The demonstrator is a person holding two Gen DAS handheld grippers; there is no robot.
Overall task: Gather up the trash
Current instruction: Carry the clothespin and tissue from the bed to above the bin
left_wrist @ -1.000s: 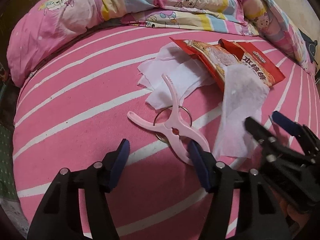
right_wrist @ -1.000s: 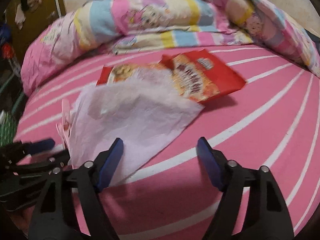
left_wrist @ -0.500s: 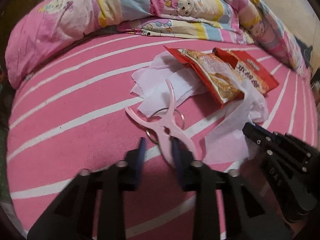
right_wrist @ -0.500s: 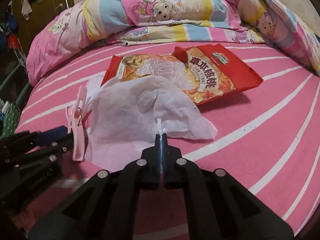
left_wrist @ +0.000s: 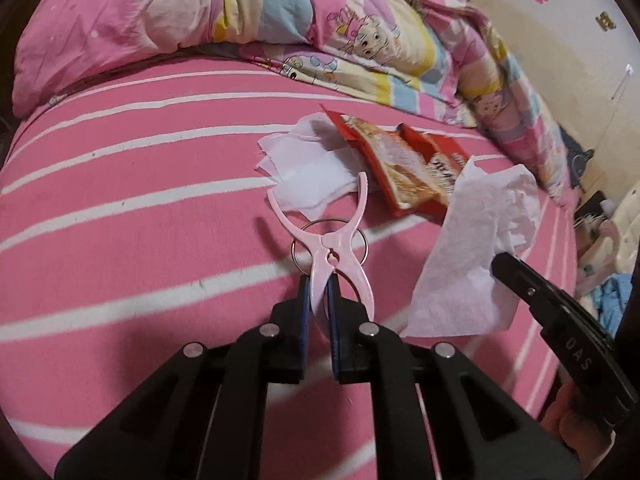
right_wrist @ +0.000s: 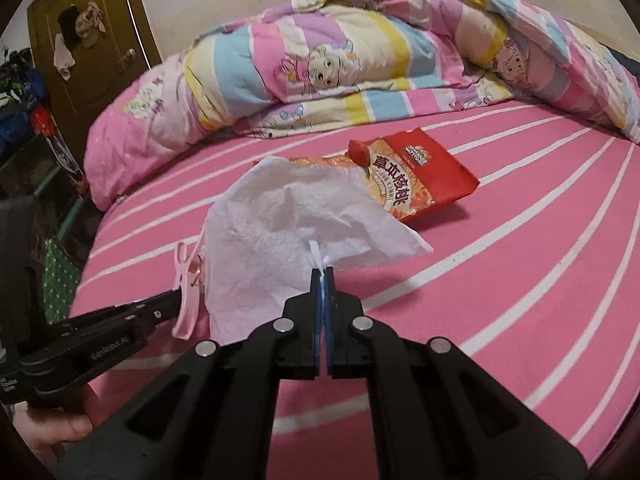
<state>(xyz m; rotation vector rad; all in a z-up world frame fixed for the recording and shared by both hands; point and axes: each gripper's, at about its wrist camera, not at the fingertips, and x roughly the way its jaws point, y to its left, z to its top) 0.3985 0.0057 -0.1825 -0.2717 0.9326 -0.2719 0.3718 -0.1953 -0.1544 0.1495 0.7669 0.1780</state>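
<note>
My left gripper [left_wrist: 319, 296] is shut on one handle of a pink plastic clip [left_wrist: 332, 248] with a metal ring, held above the pink striped bed. My right gripper [right_wrist: 322, 276] is shut on a white tissue [right_wrist: 280, 232] and holds it lifted off the sheet; the tissue also shows in the left wrist view [left_wrist: 472, 256]. A red snack wrapper [right_wrist: 416, 176] lies on the bed beyond the tissue, also in the left wrist view [left_wrist: 408, 168]. More white tissues [left_wrist: 308, 172] lie flat to the left of the wrapper. The clip shows at the left of the right wrist view [right_wrist: 188, 280].
A rumpled cartoon-print quilt [right_wrist: 360, 64] runs along the far side of the bed and down its right edge [left_wrist: 512, 92]. A brown door [right_wrist: 88, 52] and cluttered items [right_wrist: 24, 92] stand left of the bed. The pink striped sheet [right_wrist: 540, 240] stretches to the right.
Both grippers went from open to shut: the left closed on the pink clip, the right on the tissue. Both have since lifted their loads off the sheet.
</note>
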